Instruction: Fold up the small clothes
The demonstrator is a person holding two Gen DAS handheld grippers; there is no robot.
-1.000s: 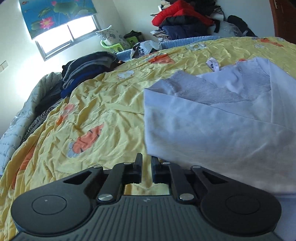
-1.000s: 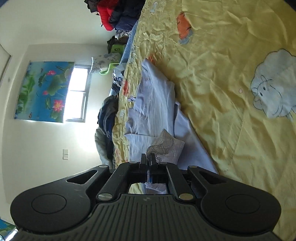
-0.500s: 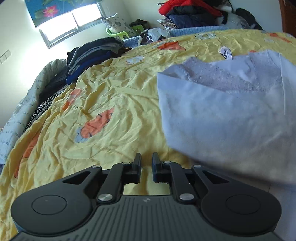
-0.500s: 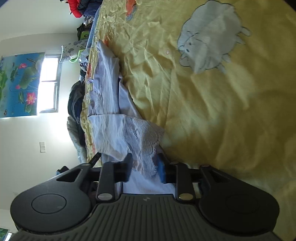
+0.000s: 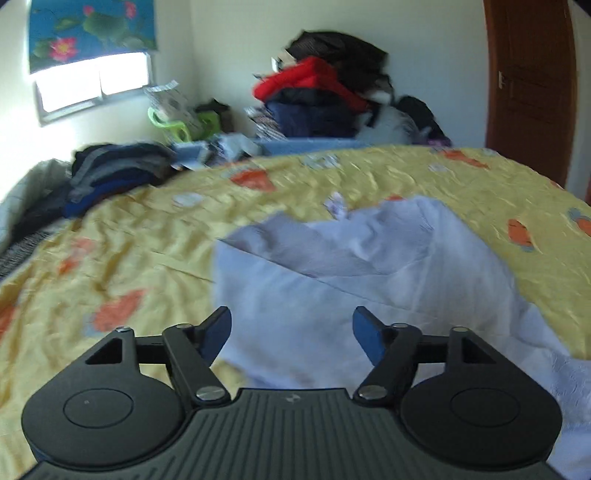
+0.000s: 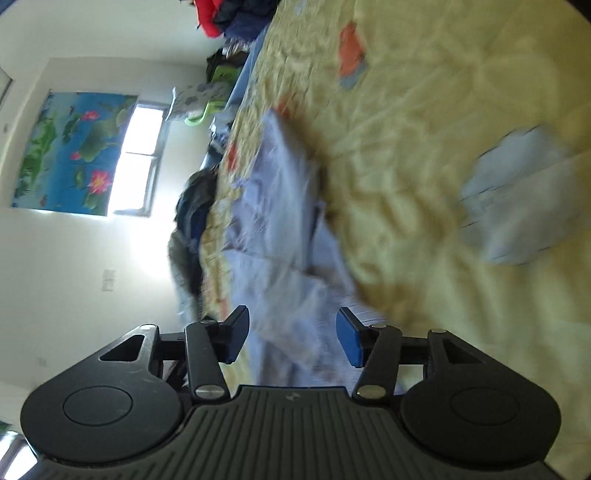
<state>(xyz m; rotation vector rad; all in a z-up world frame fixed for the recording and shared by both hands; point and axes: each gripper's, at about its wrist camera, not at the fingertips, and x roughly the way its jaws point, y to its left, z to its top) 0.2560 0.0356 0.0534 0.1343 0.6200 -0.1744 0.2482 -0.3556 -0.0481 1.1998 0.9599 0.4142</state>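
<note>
Both tongs, left (image 5: 291, 334) and right (image 6: 292, 336), are opening, nothing pinched. Pale garment (image 5: 354, 280) lies on the bed (image 5: 147, 258) at 12 o'clock. Edges should be regrasped squarely before folding.

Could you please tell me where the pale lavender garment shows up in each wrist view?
Left wrist: pale lavender garment lies centre to lower right on the yellow bedspread.
Right wrist: it runs up the centre-left.
Shared landmark: the lotus blind over the window.
</note>
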